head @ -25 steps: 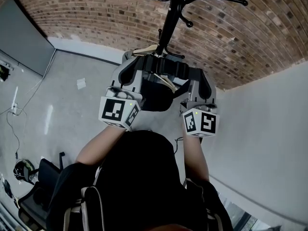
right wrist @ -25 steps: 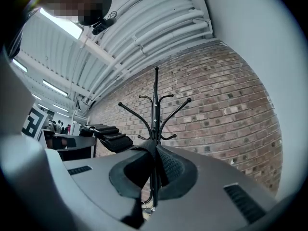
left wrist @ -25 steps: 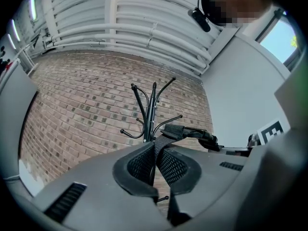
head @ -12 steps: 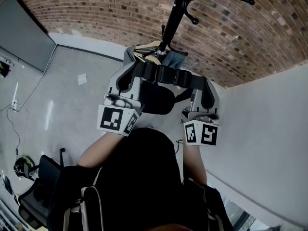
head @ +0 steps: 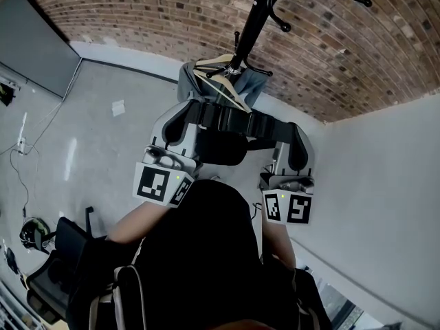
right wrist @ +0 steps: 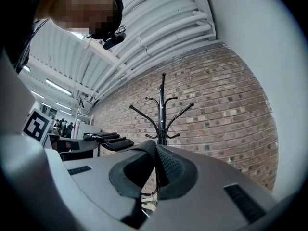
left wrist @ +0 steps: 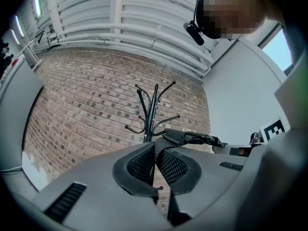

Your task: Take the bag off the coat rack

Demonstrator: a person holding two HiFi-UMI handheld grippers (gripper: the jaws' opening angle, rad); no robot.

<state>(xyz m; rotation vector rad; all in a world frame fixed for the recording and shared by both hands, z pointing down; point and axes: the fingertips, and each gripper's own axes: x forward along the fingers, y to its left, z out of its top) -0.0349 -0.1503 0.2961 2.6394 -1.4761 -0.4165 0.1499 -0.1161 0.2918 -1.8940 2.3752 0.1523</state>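
Note:
A black bag [head: 221,150] hangs from its wide black strap [head: 234,120], which runs level between my two grippers. My left gripper [head: 187,113] is shut on the strap's left end and my right gripper [head: 287,130] on its right end. In the left gripper view the ribbed pads [left wrist: 142,163] pinch the strap [left wrist: 185,137], which leads off to the right. In the right gripper view the strap [right wrist: 103,141] leads off to the left from the closed jaws. The black coat rack [head: 249,29] stands beyond, apart from the strap. It also rises in front of the brick wall as the coat rack [left wrist: 150,114] and the coat rack [right wrist: 162,110].
A wooden hanger [head: 221,81] with a denim garment [head: 256,86] hangs low on the rack's pole. A brick wall [head: 137,12] lies behind it, with a white wall [head: 385,184] to the right. A black chair [head: 58,267] and a cable [head: 20,150] sit on the floor at the left.
Both grippers have drawn back from the rack's pole with the strap and bag. The strap, which lay against the pole, now hangs apart from it, and the hanger with the garment shows.

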